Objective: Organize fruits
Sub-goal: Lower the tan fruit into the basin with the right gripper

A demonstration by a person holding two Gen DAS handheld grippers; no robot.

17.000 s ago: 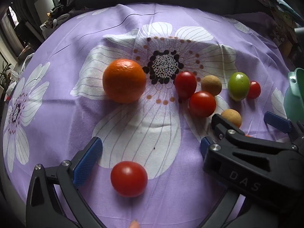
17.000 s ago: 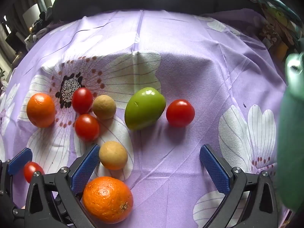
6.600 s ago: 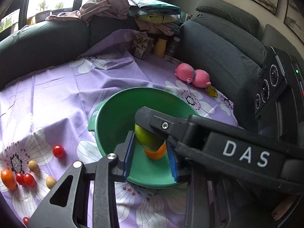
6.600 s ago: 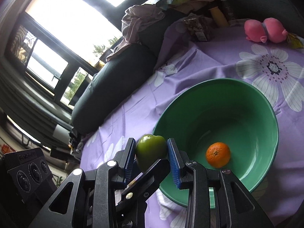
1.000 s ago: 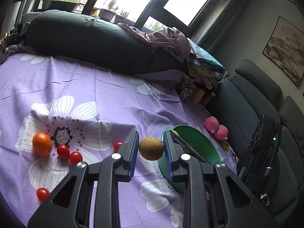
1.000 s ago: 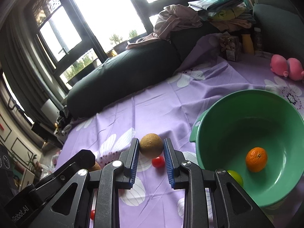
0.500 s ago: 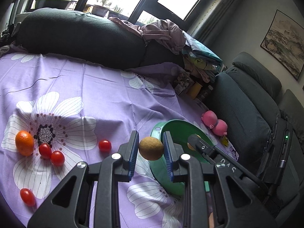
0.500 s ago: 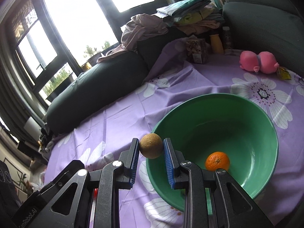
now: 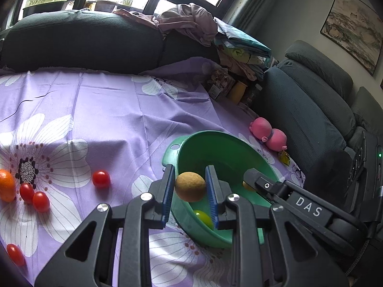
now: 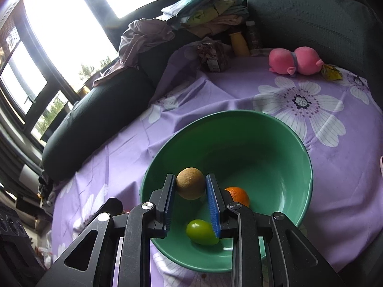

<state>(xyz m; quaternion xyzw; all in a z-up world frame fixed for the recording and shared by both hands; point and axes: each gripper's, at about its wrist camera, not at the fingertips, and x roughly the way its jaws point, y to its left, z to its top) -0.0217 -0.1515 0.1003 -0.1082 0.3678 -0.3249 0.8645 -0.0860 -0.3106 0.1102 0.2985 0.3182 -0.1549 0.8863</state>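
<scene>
Over the bowl's (image 9: 182,143) near rim, a brown fruit (image 9: 189,186) is clamped in the left claw (image 9: 189,189); beside it, another fruit (image 10: 190,186) is gripped by the right claw (image 10: 190,189), with the bowl's hollow directly beneath, ready for release.

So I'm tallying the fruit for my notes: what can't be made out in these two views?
- Left wrist: the green fruit in the bowl is half hidden by the left claw; the orange is cut by the left edge.
- Right wrist: the bowl's orange sits partly behind the right claw; the tomatoes are out of frame.
</scene>
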